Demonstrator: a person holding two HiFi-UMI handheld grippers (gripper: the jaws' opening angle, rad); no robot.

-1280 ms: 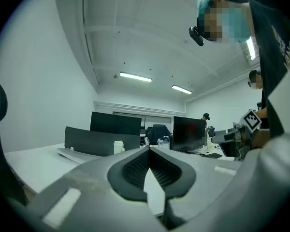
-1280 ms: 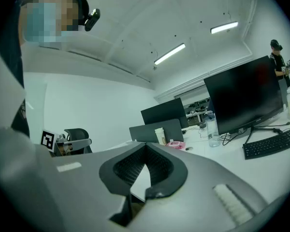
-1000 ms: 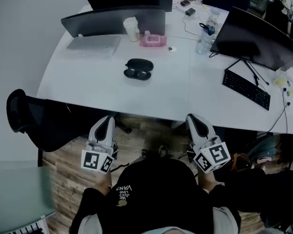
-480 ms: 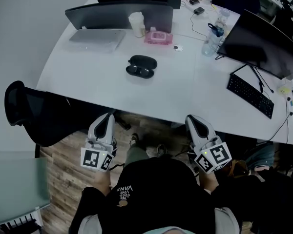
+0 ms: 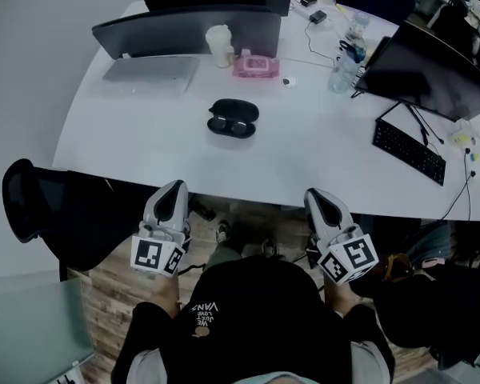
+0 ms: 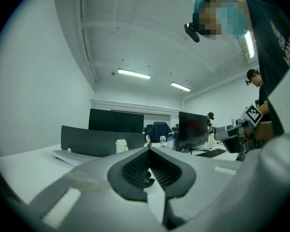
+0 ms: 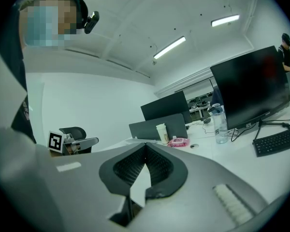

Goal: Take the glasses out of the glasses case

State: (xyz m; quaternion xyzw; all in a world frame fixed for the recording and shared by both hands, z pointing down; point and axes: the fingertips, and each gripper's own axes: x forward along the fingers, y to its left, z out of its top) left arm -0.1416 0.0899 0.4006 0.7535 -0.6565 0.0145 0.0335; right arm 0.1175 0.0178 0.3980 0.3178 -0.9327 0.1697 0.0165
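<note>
White and curved, the office desk [image 5: 184,158] is filling the head view. Only that view is showing the black oval glasses case [image 5: 233,118]. It is lying open near the desk's middle, well ahead of both grippers, with the two rounded lenses of the glasses [image 5: 230,126] showing in its nearer half.

The left gripper [image 5: 170,202] and right gripper [image 5: 318,204] are hanging below the desk's near edge, over the wooden floor [image 5: 112,282], touching nothing.

Each gripper view is looking along ribbed black pads that are pressing together at the tips with nothing between them. These views are also taking in the ceiling strip lights [image 7: 170,47].

The right gripper view is picking out a pink wipes pack [image 7: 178,141] beside a white cup [image 7: 162,132], a clear water bottle [image 7: 219,123] and a black keyboard [image 7: 276,140].
</note>
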